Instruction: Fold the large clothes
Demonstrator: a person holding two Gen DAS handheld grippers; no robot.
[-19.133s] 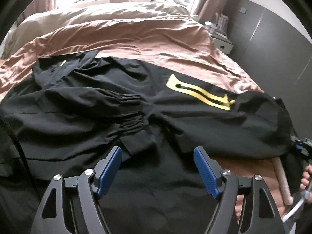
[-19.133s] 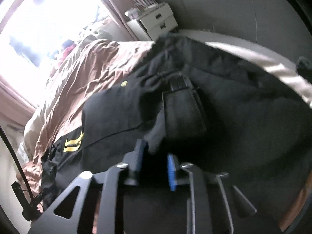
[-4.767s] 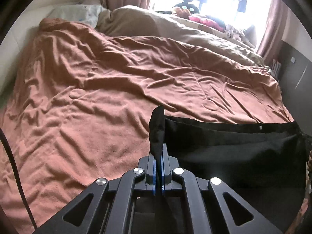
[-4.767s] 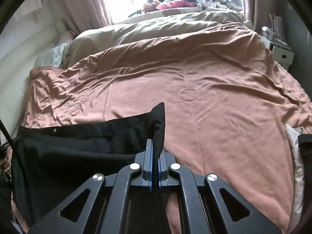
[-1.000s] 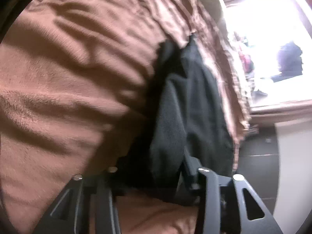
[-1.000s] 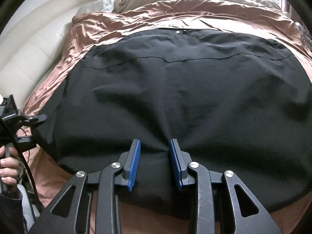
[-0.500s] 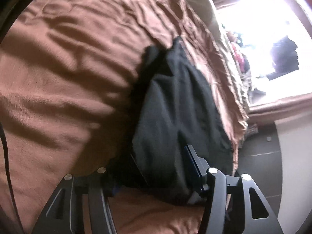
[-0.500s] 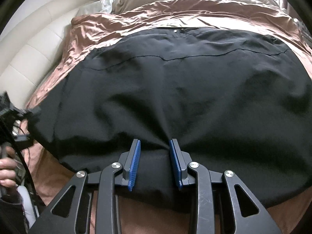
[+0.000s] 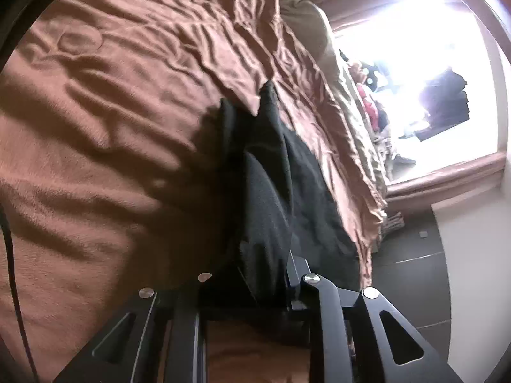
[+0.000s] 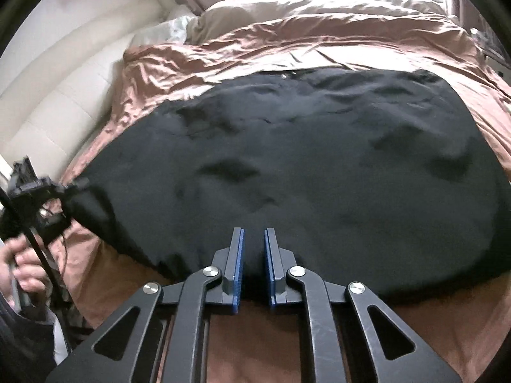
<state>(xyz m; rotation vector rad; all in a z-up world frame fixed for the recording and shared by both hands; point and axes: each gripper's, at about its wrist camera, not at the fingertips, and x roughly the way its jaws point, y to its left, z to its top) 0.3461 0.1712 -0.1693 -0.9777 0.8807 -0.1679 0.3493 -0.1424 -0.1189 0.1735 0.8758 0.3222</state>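
A large black garment [image 10: 319,159] lies folded and spread on the brown bedspread [image 10: 319,51]. My right gripper [image 10: 254,239] sits at its near edge, jaws narrowed with a fold of the black cloth between the blue pads. My left gripper [image 9: 265,274] grips a bunched corner of the same garment [image 9: 271,191] at its left end; the cloth hides the fingertips. The left gripper also shows in the right wrist view [image 10: 35,198], held by a hand at the far left, with the garment's corner in it.
A cream padded headboard [image 10: 64,95] runs along the left. Beige duvet and pillows [image 10: 287,3] lie beyond the bedspread, under a bright window [image 9: 415,79]. Dark wall panels [image 9: 415,271] stand past the bed's side. A black cable [image 9: 12,271] hangs at left.
My left gripper has closed further on the garment's corner and lifted it slightly. My right gripper's jaws have narrowed on the near edge, and the garment's surface has rippled.
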